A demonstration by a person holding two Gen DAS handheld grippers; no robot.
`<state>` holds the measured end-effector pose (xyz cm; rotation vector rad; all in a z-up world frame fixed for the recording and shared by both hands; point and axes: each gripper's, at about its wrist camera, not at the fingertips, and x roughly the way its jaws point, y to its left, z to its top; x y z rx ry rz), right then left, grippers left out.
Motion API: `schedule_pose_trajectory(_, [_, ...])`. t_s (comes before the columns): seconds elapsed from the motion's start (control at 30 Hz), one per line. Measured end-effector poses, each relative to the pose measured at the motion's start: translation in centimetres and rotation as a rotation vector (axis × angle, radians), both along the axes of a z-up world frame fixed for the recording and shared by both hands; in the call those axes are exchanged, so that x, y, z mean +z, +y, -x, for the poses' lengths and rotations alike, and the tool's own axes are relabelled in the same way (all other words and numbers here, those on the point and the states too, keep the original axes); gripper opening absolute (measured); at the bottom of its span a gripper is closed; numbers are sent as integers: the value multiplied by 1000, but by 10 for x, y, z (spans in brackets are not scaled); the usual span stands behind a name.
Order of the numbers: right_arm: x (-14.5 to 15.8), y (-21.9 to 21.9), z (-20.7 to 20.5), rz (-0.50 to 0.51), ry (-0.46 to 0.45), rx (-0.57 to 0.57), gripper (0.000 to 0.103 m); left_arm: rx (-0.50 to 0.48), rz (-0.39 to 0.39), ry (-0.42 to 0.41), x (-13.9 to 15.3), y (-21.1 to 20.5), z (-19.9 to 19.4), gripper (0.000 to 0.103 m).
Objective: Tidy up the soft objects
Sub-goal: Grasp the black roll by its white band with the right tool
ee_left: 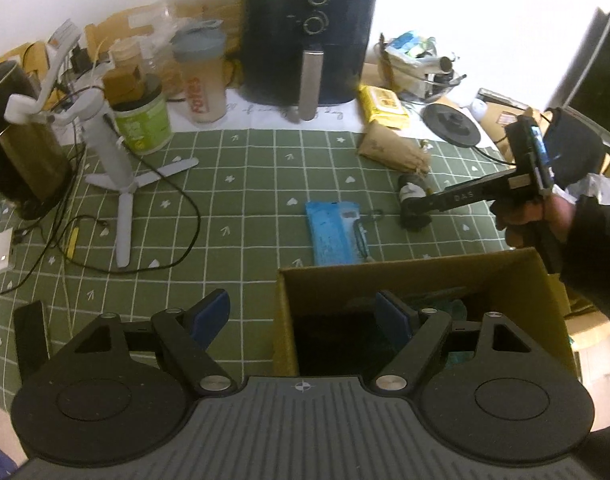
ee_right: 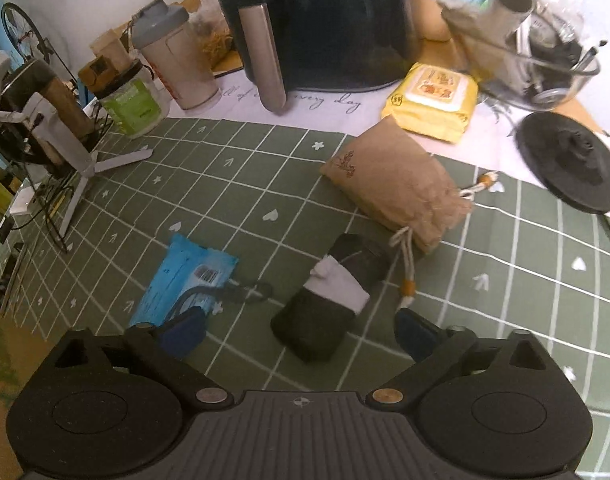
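Observation:
A black and white rolled sock (ee_right: pixel 325 300) lies on the green checked cloth, just ahead of and between the spread fingers of my open right gripper (ee_right: pixel 301 332). It also shows in the left wrist view (ee_left: pixel 413 200), with the right gripper (ee_left: pixel 415 210) over it. A blue pouch (ee_right: pixel 181 280) with a dark cord lies to its left, also in the left wrist view (ee_left: pixel 333 232). A brown drawstring bag (ee_right: pixel 401 188) lies behind, also in the left wrist view (ee_left: pixel 389 148). My left gripper (ee_left: pixel 309 316) is open and empty over the near edge of a cardboard box (ee_left: pixel 417 280) holding teal soft items.
A black air fryer (ee_left: pixel 309 36) stands at the back with a shaker bottle (ee_left: pixel 203 76), a green tub (ee_left: pixel 143 120) and a yellow wipes pack (ee_right: pixel 433 100). A white tripod (ee_left: pixel 113 160) and cables lie left. A black round base (ee_right: pixel 573 160) sits right.

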<state>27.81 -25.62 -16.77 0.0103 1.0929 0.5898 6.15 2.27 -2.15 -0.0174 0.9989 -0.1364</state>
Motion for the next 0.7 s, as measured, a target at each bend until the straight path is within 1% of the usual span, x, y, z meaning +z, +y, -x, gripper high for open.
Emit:
schedule_pose_trajectory(0.17, [-19, 13, -13, 32, -6, 8, 87, 35, 3, 5, 0, 6, 4, 79])
schedule_pose_trajectory(0.23, [-24, 15, -17, 42, -14, 2, 82, 48, 5, 6, 0, 8, 4, 79])
schedule_pose_trajectory(0.27, [-27, 16, -18, 49, -21, -3, 78, 54, 7, 7, 0, 9, 5, 79])
schedule_pose_trajectory(0.3, [-28, 16, -20, 53, -27, -4, 71, 59, 7, 7, 0, 9, 5, 79])
schedule_pose_trajectory(0.33, [-29, 17, -21, 58, -34, 2, 66, 64, 7, 7, -1, 10, 6, 79])
schedule_pose_trajectory(0.37, [-31, 19, -21, 68, -38, 12, 56, 68, 8, 7, -1, 11, 6, 79])
schedule_pose_trajectory(0.4, [-33, 20, -22, 82, -42, 19, 50, 72, 9, 7, 0, 11, 6, 79])
schedule_pose_trajectory(0.63, [-37, 27, -21, 135, -59, 30, 51, 79, 15, 7, -1, 12, 6, 79])
schedule_pose_trajectory(0.7, [-37, 33, -21, 165, -58, 42, 54, 77, 16, 5, 0, 11, 6, 79])
